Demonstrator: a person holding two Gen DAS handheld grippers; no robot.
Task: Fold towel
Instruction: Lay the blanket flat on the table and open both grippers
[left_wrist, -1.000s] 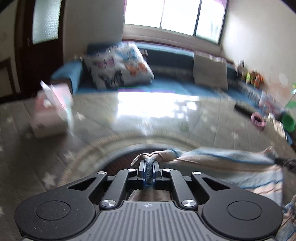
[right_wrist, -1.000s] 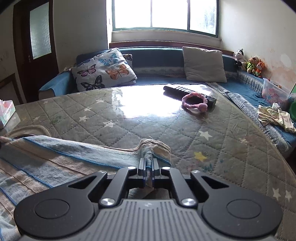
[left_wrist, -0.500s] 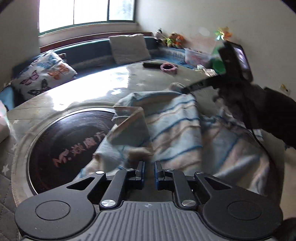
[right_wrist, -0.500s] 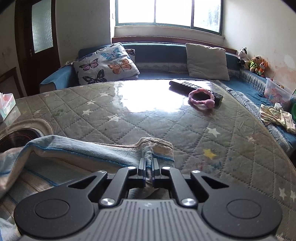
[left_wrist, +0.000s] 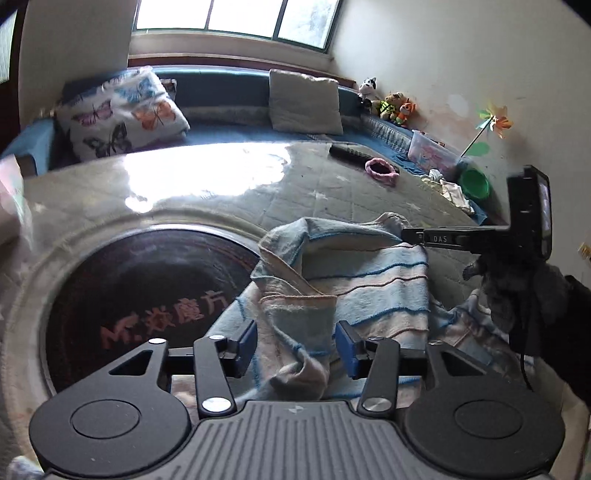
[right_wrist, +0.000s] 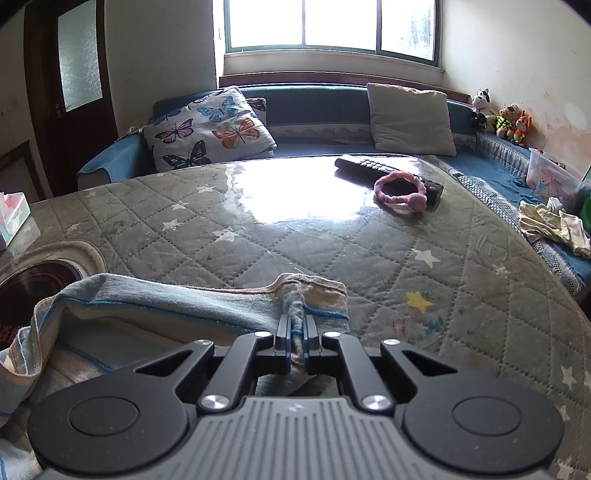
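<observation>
While the right gripper (right_wrist: 295, 343) pinches a bunched corner of the striped towel (left_wrist: 369, 284) with its jaws nearly touching, the left gripper (left_wrist: 295, 343) stands wide apart, its two fingers either side of a rumpled hump of the same cloth but, as far as I can tell, not gripping it. The towel lies partly doubled over on the quilted table (right_wrist: 369, 258), toward its near edge, with one part draped over the dark round plate (left_wrist: 147, 295) set into the table top and a folded-over edge running from the held corner toward that plate. The fold looks unfinished, since the layers are wrinkled and the edges do not meet. To do this well, I judge the held corner should be set down square on the layer below, and the free gripper should take or flatten the loose hump so the edge lies straight. The remote (right_wrist: 388, 171) and pink band (right_wrist: 400, 190) sit well apart near the far edge, out of the way.
</observation>
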